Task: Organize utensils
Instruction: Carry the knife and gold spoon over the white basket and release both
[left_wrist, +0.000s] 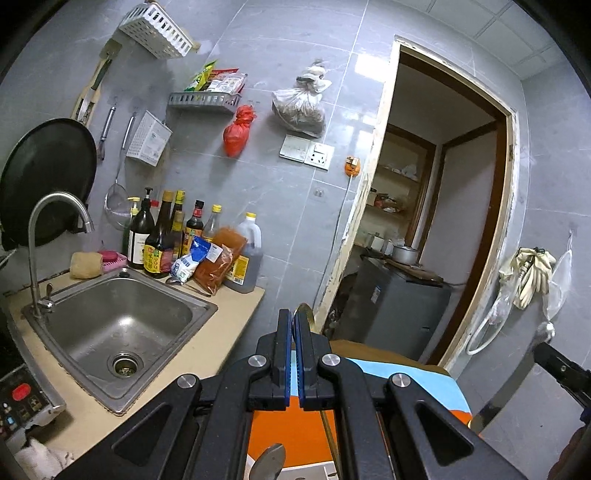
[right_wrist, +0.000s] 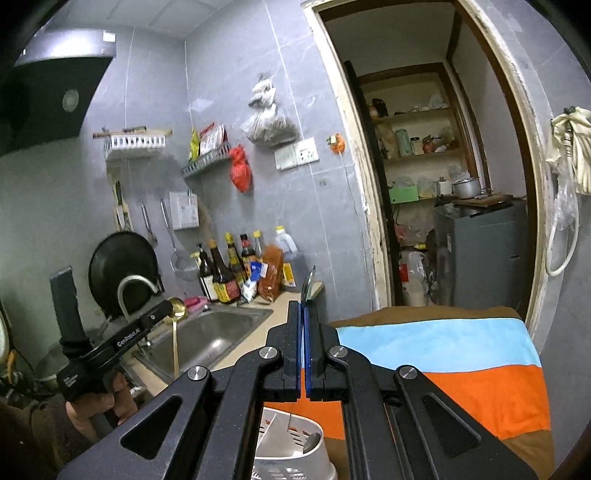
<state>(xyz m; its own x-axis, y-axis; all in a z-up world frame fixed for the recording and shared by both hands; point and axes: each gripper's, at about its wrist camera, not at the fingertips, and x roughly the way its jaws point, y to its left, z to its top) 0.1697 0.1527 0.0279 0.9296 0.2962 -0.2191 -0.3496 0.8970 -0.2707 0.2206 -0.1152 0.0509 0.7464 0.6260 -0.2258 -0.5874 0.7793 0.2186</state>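
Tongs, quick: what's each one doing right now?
Left tongs: closed on a gold spoon.
Right tongs: closed on a silver spoon.

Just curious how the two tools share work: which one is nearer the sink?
Left. The left gripper, holding a gold spoon, hangs at the sink's edge; the right gripper, holding a silver spoon, is farther off, above the striped cloth.
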